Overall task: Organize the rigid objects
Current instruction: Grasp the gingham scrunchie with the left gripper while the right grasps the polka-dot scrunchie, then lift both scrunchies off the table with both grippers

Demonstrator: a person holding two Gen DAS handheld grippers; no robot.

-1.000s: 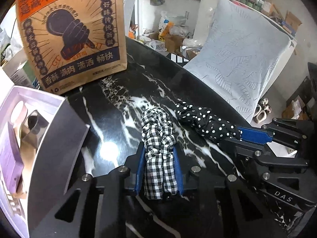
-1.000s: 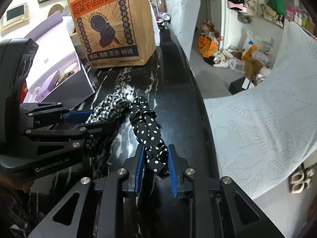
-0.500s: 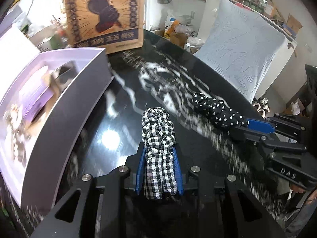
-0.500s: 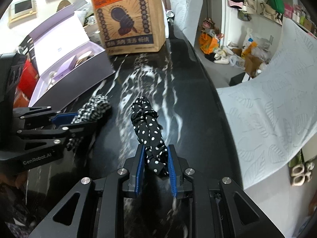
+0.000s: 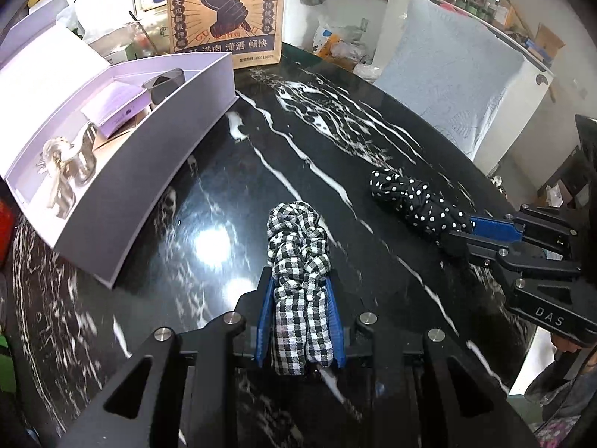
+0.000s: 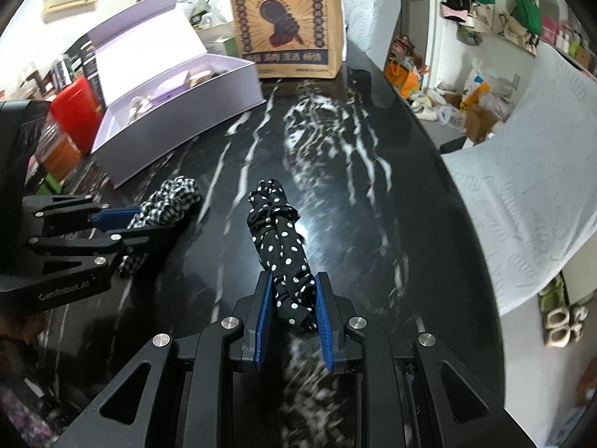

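Black "DAS" right gripper (image 6: 291, 321) clamped on dotted scrunchie (image 6: 278, 239) — "GenRobot.AI" left gripper (image 5: 298, 321) on checked scrunchie (image 5: 298, 261).

I am reading "DAS" in pale letters on the black body of the right gripper (image 5: 466, 224), seen from the left wrist camera; I am reading "GenRobot.AI", slightly blurred, on the black body of the left gripper (image 6: 123, 216), seen from the right wrist camera; the brown paper bag (image 6: 285, 22) standing at the far end of the counter (image 6: 373, 205) is carrying a large "鲜" in a white circle near its top, and along its dark lower band "满肉 潇洒 畅快"; I am making out columns of smaller Chinese characters around its fist drawing, too small to read surely; a digit line beneath the band is illegible.
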